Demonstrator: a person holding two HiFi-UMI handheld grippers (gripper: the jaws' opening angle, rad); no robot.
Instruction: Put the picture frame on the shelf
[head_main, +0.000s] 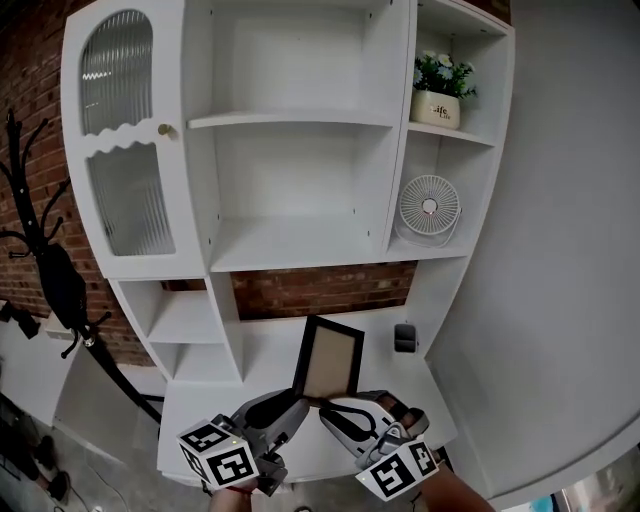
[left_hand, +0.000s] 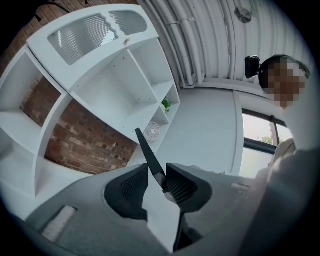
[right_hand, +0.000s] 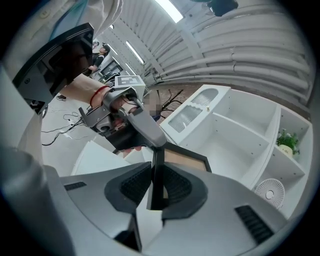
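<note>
A black picture frame (head_main: 331, 358) with a tan panel stands upright above the white counter (head_main: 200, 410), in front of the white shelf unit (head_main: 300, 245). My left gripper (head_main: 298, 402) is shut on the frame's lower left corner, and my right gripper (head_main: 332, 410) is shut on its lower edge beside it. In the left gripper view the frame (left_hand: 146, 150) shows edge-on, pinched between the pads of the gripper (left_hand: 157, 181). In the right gripper view the frame's edge (right_hand: 158, 167) runs between the pads of the gripper (right_hand: 156, 187), and the left gripper (right_hand: 152, 140) clamps the far corner.
A potted plant (head_main: 441, 88) and a small white fan (head_main: 429, 208) fill the right-hand cubbies. A ribbed-glass cabinet door (head_main: 122, 150) is at the left, a black coat rack (head_main: 45, 260) beside it. A small dark object (head_main: 404, 338) sits on the counter's back right.
</note>
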